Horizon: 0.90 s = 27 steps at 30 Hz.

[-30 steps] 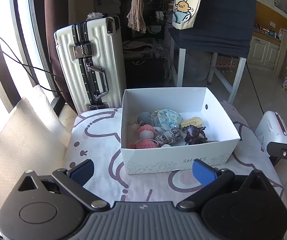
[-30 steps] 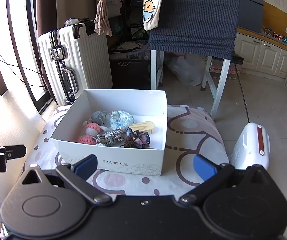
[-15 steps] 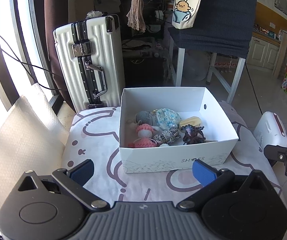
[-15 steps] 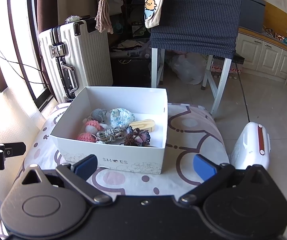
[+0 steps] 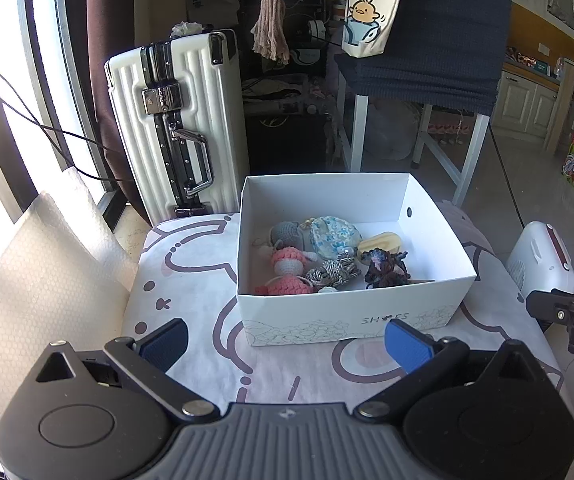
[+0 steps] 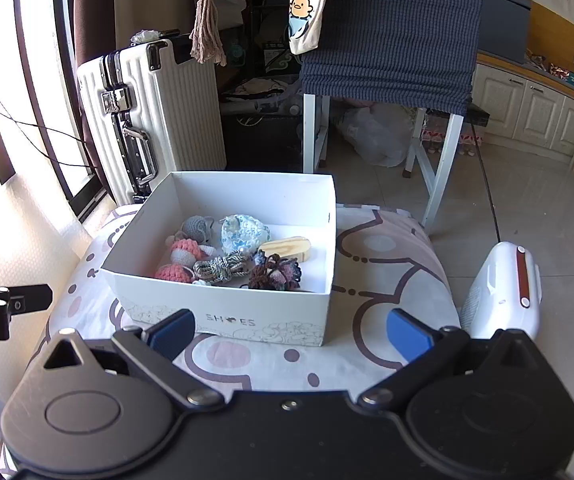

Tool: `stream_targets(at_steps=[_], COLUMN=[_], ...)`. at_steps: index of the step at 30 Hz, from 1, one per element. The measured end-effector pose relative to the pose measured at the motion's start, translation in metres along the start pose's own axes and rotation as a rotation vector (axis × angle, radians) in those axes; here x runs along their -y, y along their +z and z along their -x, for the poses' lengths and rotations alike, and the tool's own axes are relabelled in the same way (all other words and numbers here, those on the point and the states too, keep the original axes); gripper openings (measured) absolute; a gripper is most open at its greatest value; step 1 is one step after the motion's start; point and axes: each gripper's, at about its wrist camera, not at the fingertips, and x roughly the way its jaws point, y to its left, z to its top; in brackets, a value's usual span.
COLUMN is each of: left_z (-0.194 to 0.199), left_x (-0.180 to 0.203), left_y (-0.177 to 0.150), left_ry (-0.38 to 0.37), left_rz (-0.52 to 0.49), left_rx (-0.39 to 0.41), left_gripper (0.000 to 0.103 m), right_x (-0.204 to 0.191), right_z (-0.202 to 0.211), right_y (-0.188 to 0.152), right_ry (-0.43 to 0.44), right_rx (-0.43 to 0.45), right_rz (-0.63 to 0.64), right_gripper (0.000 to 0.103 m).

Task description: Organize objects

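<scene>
A white shoe box (image 5: 351, 316) (image 6: 227, 316) stands on a patterned cushion (image 5: 191, 280) (image 6: 387, 248). In it lie a pink crochet doll (image 5: 287, 264) (image 6: 185, 252), a grey crochet piece (image 5: 285, 234) (image 6: 196, 227), a blue floral pouch (image 5: 335, 232) (image 6: 245, 232), a wooden block (image 5: 381, 242) (image 6: 287, 248), a striped rope knot (image 5: 333, 270) (image 6: 221, 268) and a dark yarn flower (image 5: 385, 268) (image 6: 275, 272). My left gripper (image 5: 285, 344) is open and empty, just in front of the box. My right gripper (image 6: 291, 334) is open and empty, also in front of the box.
A white suitcase (image 5: 179, 120) (image 6: 151, 120) stands behind the cushion at the left. A white appliance (image 5: 539, 256) (image 6: 503, 292) sits on the floor at the right. A table draped in dark cloth (image 5: 427, 40) (image 6: 391, 28) is behind. Bubble wrap (image 5: 27, 280) lies at the left.
Both grippers have drawn back slightly from the box and stay open. Nothing in the box has moved.
</scene>
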Motion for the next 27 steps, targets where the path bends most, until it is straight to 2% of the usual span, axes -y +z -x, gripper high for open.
stream_targets(at_steps=[27], left_z=[-0.0013], left_x=[0.0022], left_y=[-0.0018], left_ry=[-0.004], left_rz=[-0.003], left_rx=[-0.004], left_gripper=[0.103], right_x=[-0.0021], right_z=[0.0000], right_y=[-0.0016], right_ry=[0.007], right_rx=[-0.004], right_rz=[0.000], right_gripper=[0.103])
